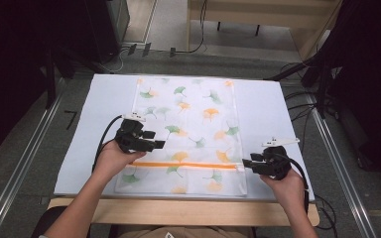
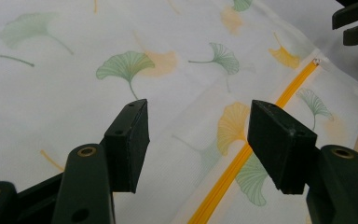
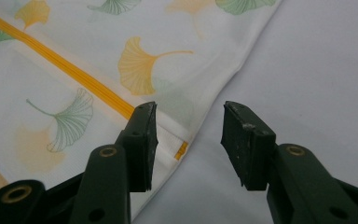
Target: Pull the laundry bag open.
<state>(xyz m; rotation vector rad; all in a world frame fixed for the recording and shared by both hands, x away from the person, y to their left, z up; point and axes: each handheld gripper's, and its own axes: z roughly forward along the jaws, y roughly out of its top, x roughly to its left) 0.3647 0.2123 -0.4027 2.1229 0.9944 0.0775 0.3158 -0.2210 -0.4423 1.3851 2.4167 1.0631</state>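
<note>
Lay flat on the white mat (image 1: 89,148) — a white mesh zip bag (image 1: 188,124) printed with green and orange ginkgo leaves, long side running away from the person, near end close to the wooden table edge (image 1: 178,210). Crossed near that end by an orange zipper (image 1: 186,165), running from the bag's left side to its right edge.

Hovered over the bag's near left part, just beyond the zipper — the left gripper (image 1: 151,144), carried in the left hand (image 1: 111,158), pointing across the bag toward its right side. Jaws stood wide apart in the left gripper view, nothing between them, only the bag's printed cloth (image 2: 74,93) and the zipper (image 2: 242,158) beneath. Zipper's small metal pull (image 2: 315,61) sat at the far end of the orange line, by the bag's right edge.

Sat at the bag's right edge, level with the zipper's end — the right gripper (image 1: 248,162), held in the right hand (image 1: 287,186), pointing in toward the bag. Jaws parted about halfway in the right gripper view, gripping nothing; bag's edge (image 3: 214,107) ran under the gap, left jaw over the cloth beside the zipper (image 3: 74,70), right jaw over bare mat (image 3: 317,70). Whether the pads touched the cloth — could not be told.
</note>
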